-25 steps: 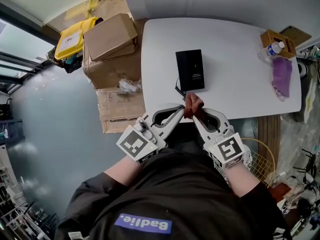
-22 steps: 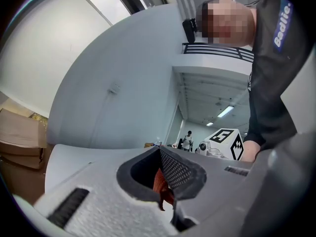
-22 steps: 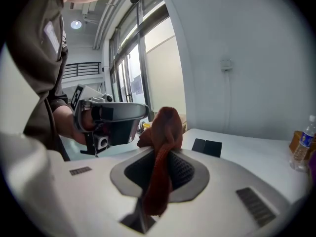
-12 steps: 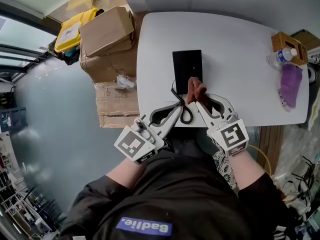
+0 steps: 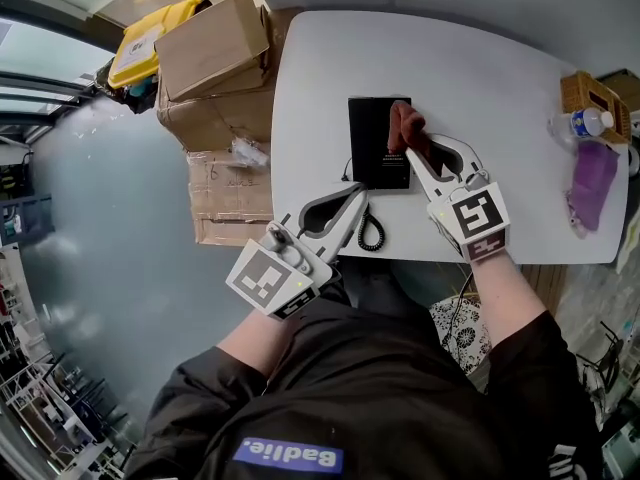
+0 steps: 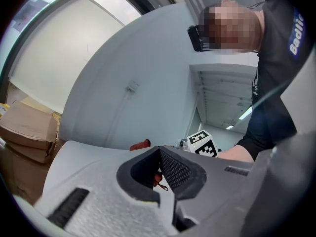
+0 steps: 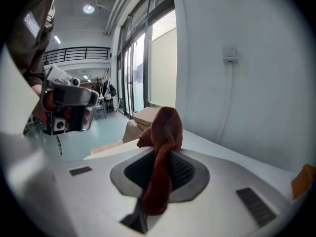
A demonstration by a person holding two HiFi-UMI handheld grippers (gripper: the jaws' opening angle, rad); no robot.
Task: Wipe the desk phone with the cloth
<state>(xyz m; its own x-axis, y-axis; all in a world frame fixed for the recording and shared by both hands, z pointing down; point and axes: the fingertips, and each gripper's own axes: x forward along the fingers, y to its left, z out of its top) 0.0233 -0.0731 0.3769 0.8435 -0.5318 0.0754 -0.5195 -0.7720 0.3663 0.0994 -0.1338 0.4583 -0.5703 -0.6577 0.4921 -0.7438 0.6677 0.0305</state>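
Black shirt (image 5: 350, 393); white marker-cubed left tool (image 5: 360, 199), right tool (image 5: 409, 152).

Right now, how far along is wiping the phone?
Done: the cloth is gripped in the right gripper. In hand: it is over the far right corner of the phone, so wiping looks barely begun. The left gripper is shut, off the phone beside the cord. Left: most of the phone's top.

Head view steeply above desk phone (image 5: 376, 146)
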